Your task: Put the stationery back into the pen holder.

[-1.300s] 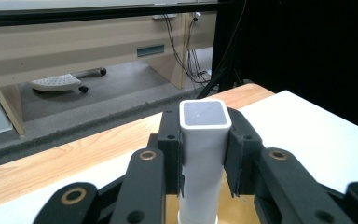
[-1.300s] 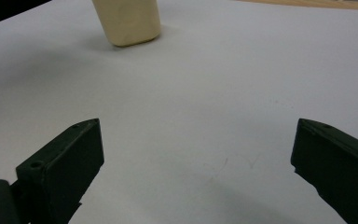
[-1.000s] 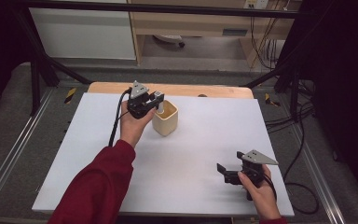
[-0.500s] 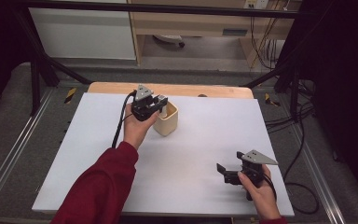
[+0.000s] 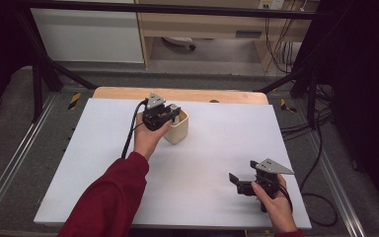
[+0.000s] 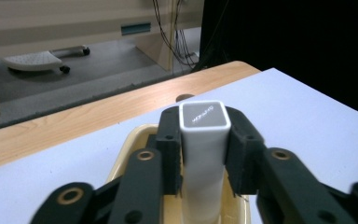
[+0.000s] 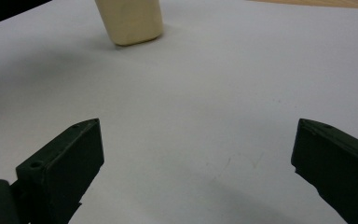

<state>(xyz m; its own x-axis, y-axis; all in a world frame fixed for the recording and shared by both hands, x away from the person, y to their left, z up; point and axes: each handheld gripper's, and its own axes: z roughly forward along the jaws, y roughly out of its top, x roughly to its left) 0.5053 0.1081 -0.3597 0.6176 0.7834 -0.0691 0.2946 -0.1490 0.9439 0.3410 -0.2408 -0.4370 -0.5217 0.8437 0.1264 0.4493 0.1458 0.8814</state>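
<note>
At the far left of the white table [image 5: 217,158], near its wooden back edge [image 5: 123,94], stands a cream cup [image 5: 178,132]. Over its mouth the left gripper [image 6: 204,154] holds a white, square-sided block [image 6: 204,158] with a grey top, upright, its lower end inside the cup; the jaws have just been easing apart yet hug its sides. The right gripper [image 5: 241,181] rests near the front edge, jaws spread wide on nothing, with bare tabletop between it and the cup.

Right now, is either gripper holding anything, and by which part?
The left gripper clasps a white rectangular block by its upper sides, over the cream cup. The right gripper is open, holding nothing.
</note>
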